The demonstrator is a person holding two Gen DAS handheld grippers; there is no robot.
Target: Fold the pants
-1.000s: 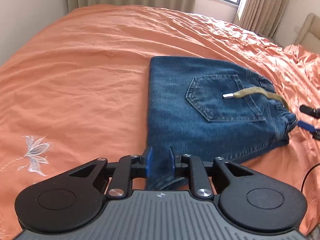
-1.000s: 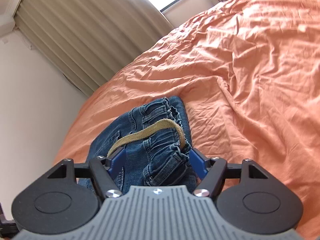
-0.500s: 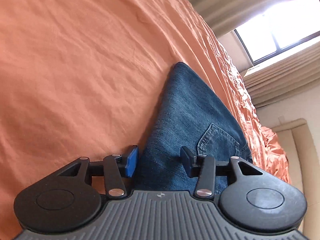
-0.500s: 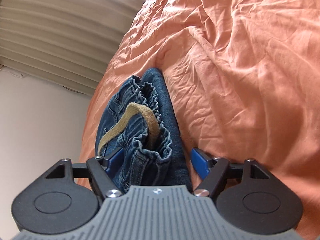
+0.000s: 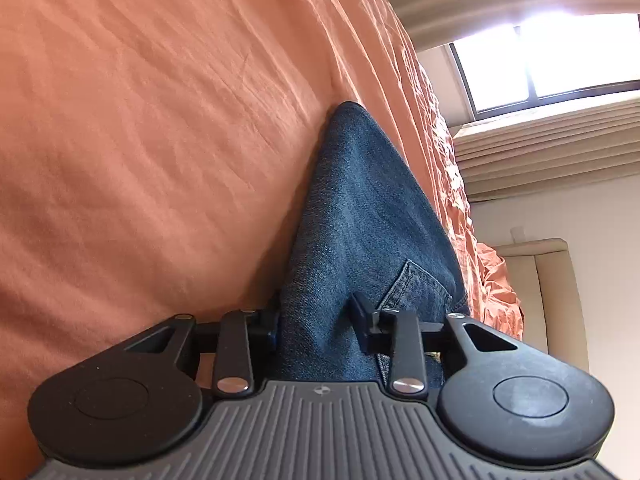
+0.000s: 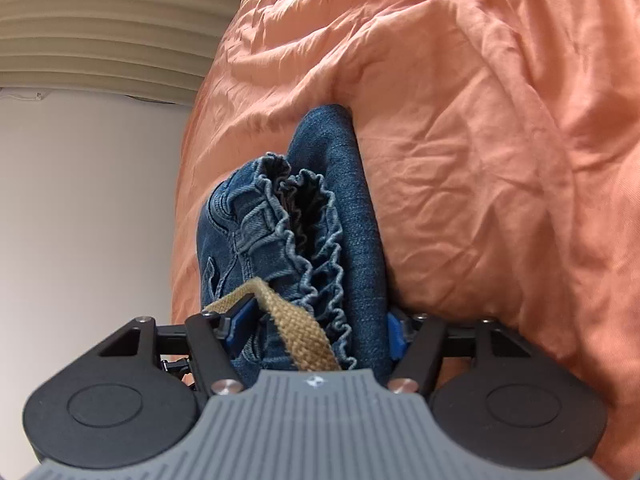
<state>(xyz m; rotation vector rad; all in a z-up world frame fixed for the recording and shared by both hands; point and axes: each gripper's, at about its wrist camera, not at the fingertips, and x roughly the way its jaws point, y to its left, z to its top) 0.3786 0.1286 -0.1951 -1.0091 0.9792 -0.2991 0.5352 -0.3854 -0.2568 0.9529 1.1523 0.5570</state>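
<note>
1. Pants (image 5: 360,216) are denim, already folded into a compact stack, lying on the orange bed sheet (image 5: 140,140). They run straight ahead of both wrist cameras.
2. Left gripper (image 5: 316,320): jaws straddle one edge of the stack, denim fills the gap between them. One finger sits on top near the back pocket (image 5: 416,288), the other is partly hidden at the sheet side. Reads as clamped on the fabric, though the contact on the hidden side is not fully visible.
3. Right gripper (image 6: 316,328): jaws are at medium width around the gathered waistband (image 6: 304,216), blue pads against the denim on both sides. The tan drawstring (image 6: 296,328) runs across the gap, so it is caught in the same grip.
4. Both views are tilted steeply with the sheet pressed up alongside the stack. My read: the two ends are gripped and the stack is being lifted or turned for the last fold or a final placement.
5. Step in hand, as a judgement: late stage, final fold or reposition. Most folding looks done.
6. Next move calls for: move both ends together, keep the layers aligned, lay it flat, then release.
7. Risk: drawstring drags loose, or layers slide apart if one grip slips.
</note>
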